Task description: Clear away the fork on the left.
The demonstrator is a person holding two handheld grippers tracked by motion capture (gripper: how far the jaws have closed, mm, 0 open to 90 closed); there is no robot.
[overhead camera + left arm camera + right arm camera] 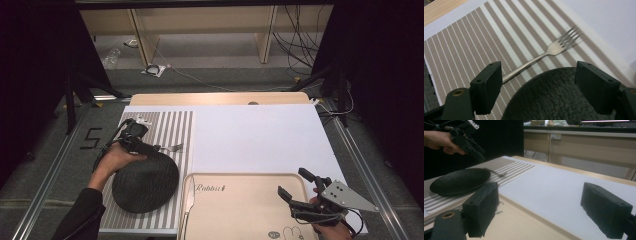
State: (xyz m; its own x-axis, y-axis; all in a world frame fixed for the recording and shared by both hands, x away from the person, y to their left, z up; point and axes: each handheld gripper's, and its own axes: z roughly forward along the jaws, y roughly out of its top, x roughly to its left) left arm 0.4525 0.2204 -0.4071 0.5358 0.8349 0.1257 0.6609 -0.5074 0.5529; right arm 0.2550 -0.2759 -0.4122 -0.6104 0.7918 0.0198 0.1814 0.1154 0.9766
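At centre left of the high view, the left claw (150, 147) hangs open over the striped mat (170, 125), above the far rim of the black plate (145, 182). In the left gripper view the fork (549, 51) lies flat on the mat between the spread jaws, its handle running down behind the left jaw, tines toward the upper right. At lower right, the right claw (292, 187) is open over the beige tray (235, 205), gripping nothing. A knife (188, 202) lies along the tray's left edge.

Silver fork (544, 56), black plate (145, 182), brown-and-white striped placemat (175, 125), seemingly beige tray (240, 205).
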